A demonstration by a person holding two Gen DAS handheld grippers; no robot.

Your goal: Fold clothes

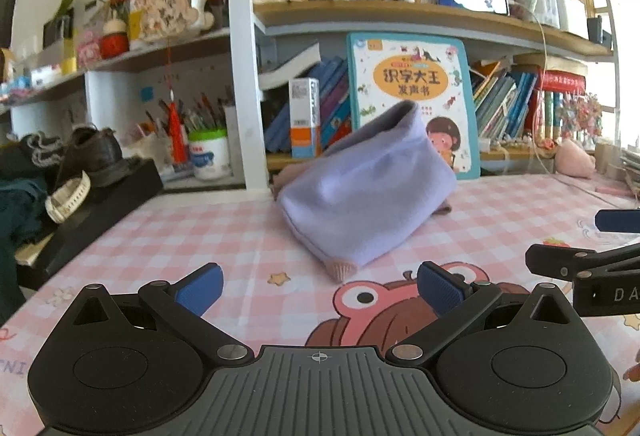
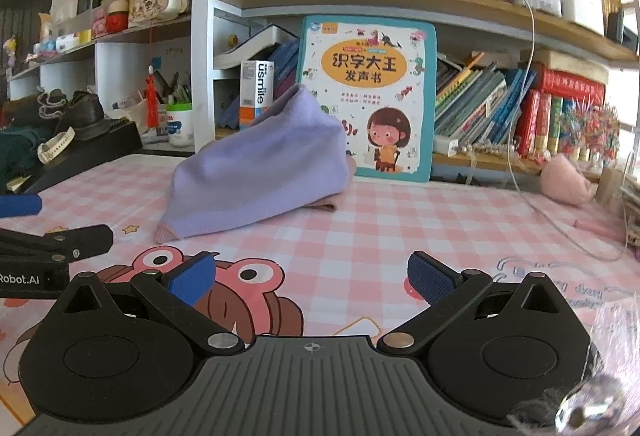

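A lilac garment point(image 1: 360, 192) with a pink ribbed cuff point(image 1: 343, 270) lies bunched on the pink checked tablecloth point(image 1: 200, 236), its far end propped up against a children's book point(image 1: 416, 76). My left gripper point(image 1: 320, 290) hovers open just in front of the cuff, nothing between its blue pads. In the right wrist view the same lilac garment point(image 2: 256, 172) sits ahead and to the left. My right gripper point(image 2: 312, 278) is open and holds nothing. Each gripper shows at the other view's edge: the right gripper point(image 1: 600, 252), the left gripper point(image 2: 56, 240).
Shelves crammed with books point(image 2: 480, 104) run behind the table. A black box point(image 1: 100, 204) with shoes and a white watch sits at the left. A pink plush point(image 2: 564, 180) and a white cable point(image 2: 560, 228) lie at the right. The cartoon print point(image 2: 240, 276) lies under the grippers.
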